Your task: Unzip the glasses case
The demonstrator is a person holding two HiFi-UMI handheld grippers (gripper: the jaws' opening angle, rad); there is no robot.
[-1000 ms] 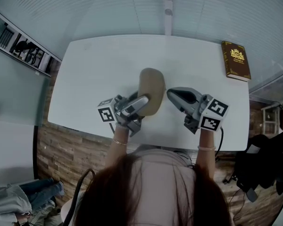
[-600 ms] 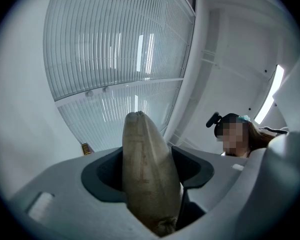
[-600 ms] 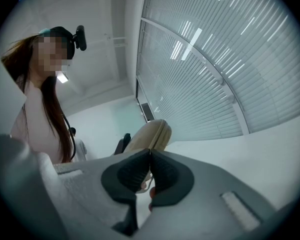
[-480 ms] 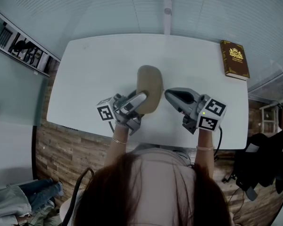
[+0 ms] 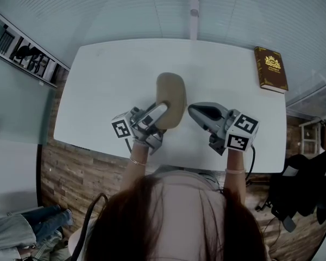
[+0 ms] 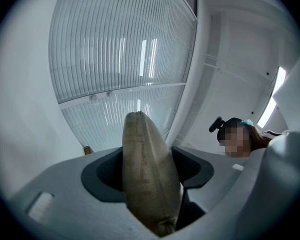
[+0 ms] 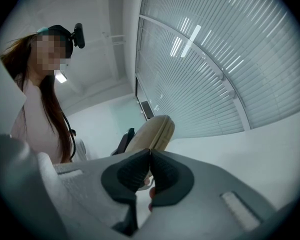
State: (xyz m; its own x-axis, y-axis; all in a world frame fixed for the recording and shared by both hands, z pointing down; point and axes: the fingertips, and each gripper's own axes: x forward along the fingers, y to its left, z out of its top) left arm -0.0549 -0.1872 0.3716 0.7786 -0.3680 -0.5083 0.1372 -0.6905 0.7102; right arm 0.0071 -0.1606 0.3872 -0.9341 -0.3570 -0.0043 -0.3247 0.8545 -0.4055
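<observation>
A tan glasses case is lifted off the white table, its far end tilted upward. My left gripper is shut on the case's near end, and the left gripper view shows the case wedged between both dark pads. My right gripper points level at the case's right edge. In the right gripper view its pads are pressed together, with the case right behind them. A small pale zipper pull shows at the seam between the pads.
A brown book with a gold emblem lies at the table's far right corner. The table's near edge runs just below both grippers. Slatted blinds stand beyond the far edge. Shelving stands against the left wall.
The case's far end has tipped slightly up and away in the head view. The right gripper has edged a little left toward the case. Both grips look unchanged.
</observation>
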